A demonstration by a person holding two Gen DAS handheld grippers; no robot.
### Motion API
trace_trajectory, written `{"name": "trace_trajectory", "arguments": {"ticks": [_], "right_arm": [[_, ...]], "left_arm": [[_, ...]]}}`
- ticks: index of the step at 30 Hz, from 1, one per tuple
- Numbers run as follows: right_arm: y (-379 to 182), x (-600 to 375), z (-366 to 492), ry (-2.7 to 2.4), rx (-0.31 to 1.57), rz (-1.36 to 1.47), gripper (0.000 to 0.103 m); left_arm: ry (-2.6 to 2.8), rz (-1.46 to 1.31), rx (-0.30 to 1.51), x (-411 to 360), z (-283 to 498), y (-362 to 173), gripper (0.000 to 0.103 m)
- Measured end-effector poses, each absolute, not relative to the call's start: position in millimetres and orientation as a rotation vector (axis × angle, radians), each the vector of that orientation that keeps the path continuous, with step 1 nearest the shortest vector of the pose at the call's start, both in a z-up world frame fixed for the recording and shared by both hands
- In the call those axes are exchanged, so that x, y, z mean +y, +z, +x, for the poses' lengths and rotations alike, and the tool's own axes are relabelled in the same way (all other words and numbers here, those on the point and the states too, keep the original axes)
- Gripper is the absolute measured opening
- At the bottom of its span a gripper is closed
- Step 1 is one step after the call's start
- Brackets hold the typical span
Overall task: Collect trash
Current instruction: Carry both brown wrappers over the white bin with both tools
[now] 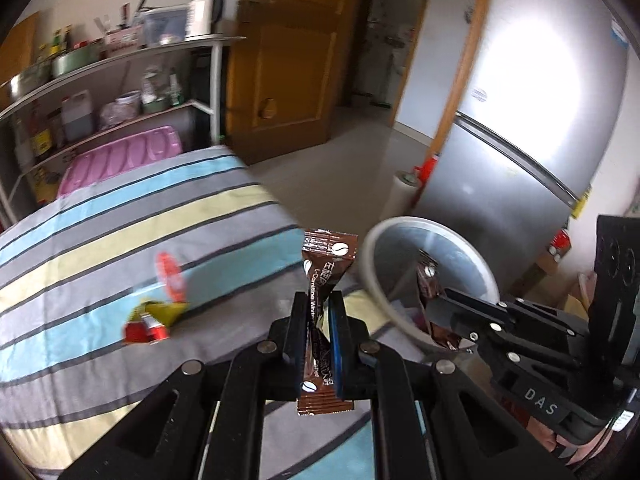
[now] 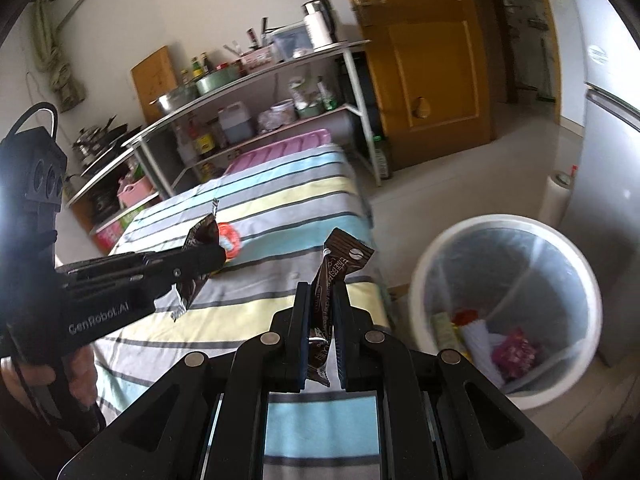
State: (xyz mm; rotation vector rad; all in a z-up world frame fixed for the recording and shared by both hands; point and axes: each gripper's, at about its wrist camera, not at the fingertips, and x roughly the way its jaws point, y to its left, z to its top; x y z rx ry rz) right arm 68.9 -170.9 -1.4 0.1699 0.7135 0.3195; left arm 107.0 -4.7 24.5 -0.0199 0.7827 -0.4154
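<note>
1. The left gripper [image 1: 318, 320] is pinched on a brown sachet [image 1: 326, 268], which stands upright between the pads, its top sticking out above the fingertips and its bottom hanging below them.
2. The right gripper [image 2: 322, 312] is clamped on a second sachet [image 2: 340, 264] of the same brown kind, also upright, with its top bent over to the right.
3. In the left view, the right gripper [image 1: 444, 304] reaches in from the right, and its sachet [image 1: 426, 284] shows in front of the bin's [image 1: 372, 256] mouth.
4. In the right view, the left gripper [image 2: 208, 258] comes in from the left over the striped cloth [image 2: 280, 200], carrying its sachet [image 2: 202, 240]; a hand [image 2: 80, 368] shows under its body.
5. The bin [image 2: 424, 280] stands on the floor just beside the cloth's right edge, near a fridge [image 1: 520, 120]. It has a clear liner and already holds some trash [image 2: 488, 340].
6. More litter lies on the cloth: a red-and-white wrapper [image 1: 172, 274] and, just beside it, a yellow-and-red wrapper [image 1: 154, 320].
7. Shelves [image 2: 248, 80] of kitchen things stand behind the cloth, beside a wooden door [image 2: 432, 60].
</note>
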Motion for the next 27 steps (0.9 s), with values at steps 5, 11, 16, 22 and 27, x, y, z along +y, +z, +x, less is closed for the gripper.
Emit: {"name": "trace_trajectory", "arguments": {"ticks": [5, 11, 16, 22, 27], "right_arm": [[-0.8, -206.8, 63.9, 0.254, 0.706, 0.194, 0.011], [-3.2, -248.1, 63.0, 0.170, 0.703, 0.233, 0.011], [-11.3, -275.3, 66.8, 0.112, 0.727, 0.251, 0.011], [-26.8, -301.4, 78.2, 0.062, 0.765, 0.264, 0.011], [-41.2, -314.2, 86.3, 0.039, 0.804, 0.266, 0.011]], "left_arm": [[-0.478, 0.011, 0.799, -42.0, 109.7, 21.2, 0.011], [-0.548, 0.059, 0.816, -89.0, 114.1, 14.4, 0.011], [-0.590, 0.088, 0.841, -122.0, 121.5, 4.5, 0.011], [-0.613, 0.127, 0.876, -154.5, 128.9, -10.7, 0.011], [-0.625, 0.134, 0.913, -168.8, 135.3, -22.6, 0.011]]}}
